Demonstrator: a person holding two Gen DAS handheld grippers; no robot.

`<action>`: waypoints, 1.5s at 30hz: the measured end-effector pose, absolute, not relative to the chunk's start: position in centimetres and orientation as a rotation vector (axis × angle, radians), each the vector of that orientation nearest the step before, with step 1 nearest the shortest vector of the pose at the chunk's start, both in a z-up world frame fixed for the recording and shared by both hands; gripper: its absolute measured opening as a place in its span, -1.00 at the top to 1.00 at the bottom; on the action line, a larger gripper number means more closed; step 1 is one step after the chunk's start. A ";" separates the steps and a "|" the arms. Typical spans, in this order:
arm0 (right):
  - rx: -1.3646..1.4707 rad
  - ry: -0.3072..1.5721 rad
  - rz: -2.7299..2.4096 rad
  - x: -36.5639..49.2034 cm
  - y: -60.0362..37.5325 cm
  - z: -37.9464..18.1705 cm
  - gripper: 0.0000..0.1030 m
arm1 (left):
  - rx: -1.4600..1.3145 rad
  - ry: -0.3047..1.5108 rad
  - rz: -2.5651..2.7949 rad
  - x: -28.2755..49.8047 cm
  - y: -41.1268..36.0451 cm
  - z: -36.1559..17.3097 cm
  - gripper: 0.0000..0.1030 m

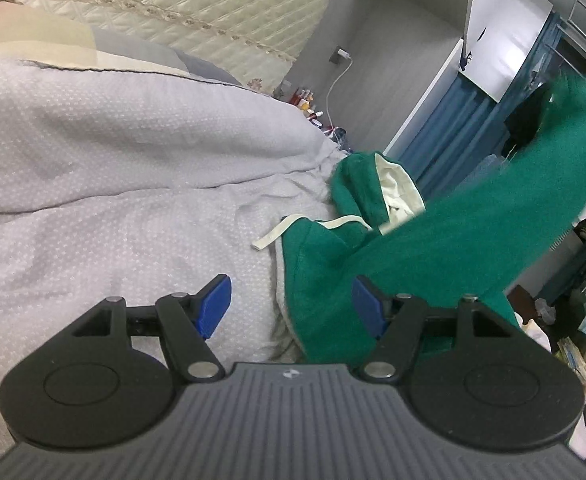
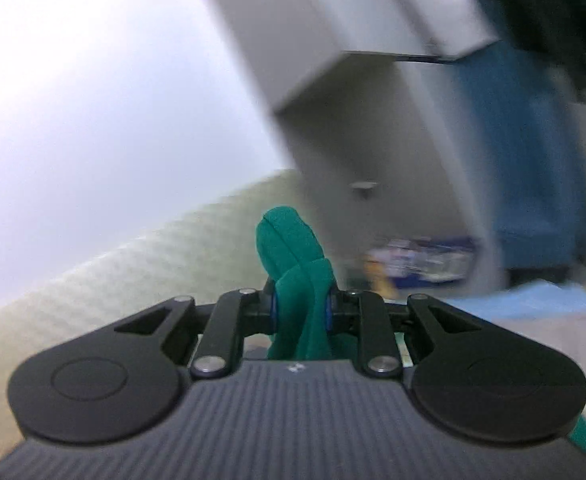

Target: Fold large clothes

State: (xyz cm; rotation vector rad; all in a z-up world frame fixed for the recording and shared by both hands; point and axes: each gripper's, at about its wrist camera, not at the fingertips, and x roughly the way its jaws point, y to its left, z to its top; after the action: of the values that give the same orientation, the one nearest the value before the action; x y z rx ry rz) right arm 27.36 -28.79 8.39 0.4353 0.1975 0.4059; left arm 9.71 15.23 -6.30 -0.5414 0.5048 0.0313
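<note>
The left tongs [image 1: 291, 306] hang just above the bed [image 1: 113, 184] with their blue pads [image 1: 213, 306] well apart and nothing between them. Below and ahead of them lies a green hoodie [image 1: 325, 280] on the pale dotted bedcover, at the bed's right side in this view. Its hood [image 1: 357, 184] lies open, showing a cream lining [image 1: 397, 184], and a cream drawstring [image 1: 277, 232] trails off onto the cover. A long stretch of the green cloth rises from the bed toward the upper right of the left wrist view, blurred and off the surface.

In the right wrist view the right tongs [image 2: 301, 312] are clamped on a bunched fold of the hoodie [image 2: 293, 248]; the cloth fills the narrow gap between the pads and sticks out past the tips in a rounded lump. More green hangs below the tool at the lower right. This view is heavily blurred.

A quilted headboard [image 1: 213, 4] stands behind the bed, with a grey cabinet [image 1: 393, 60] and blue curtain [image 1: 453, 132] beside it. A white cable [image 1: 335, 84] hangs from a plug on the cabinet wall.
</note>
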 end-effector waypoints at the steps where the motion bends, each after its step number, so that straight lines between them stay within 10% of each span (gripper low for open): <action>1: 0.430 0.223 0.350 27.3 -30.0 7.2 0.55 | -0.537 0.507 0.029 9.7 15.1 -6.3 -0.40; 16: 0.562 0.745 -0.083 26.4 -43.8 -11.5 0.44 | -0.451 0.482 -0.213 9.2 11.0 -5.4 -0.45; 22: 0.526 0.722 -0.177 25.4 -43.9 -10.7 -0.33 | -0.338 0.486 -0.328 9.0 6.9 -4.9 -0.64; 34: 0.391 0.613 -0.028 26.0 -42.7 -9.7 -0.30 | 0.024 0.511 -0.116 10.9 0.2 -7.1 -0.70; 45: 0.357 0.668 0.092 26.4 -40.5 -10.0 -0.33 | -0.130 0.430 0.034 10.3 4.8 -4.9 0.56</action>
State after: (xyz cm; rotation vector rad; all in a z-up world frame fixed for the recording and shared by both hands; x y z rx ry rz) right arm 26.43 -40.48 -9.99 0.3573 0.6675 0.0923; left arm 10.35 4.78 -4.87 -0.1296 0.4303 0.0345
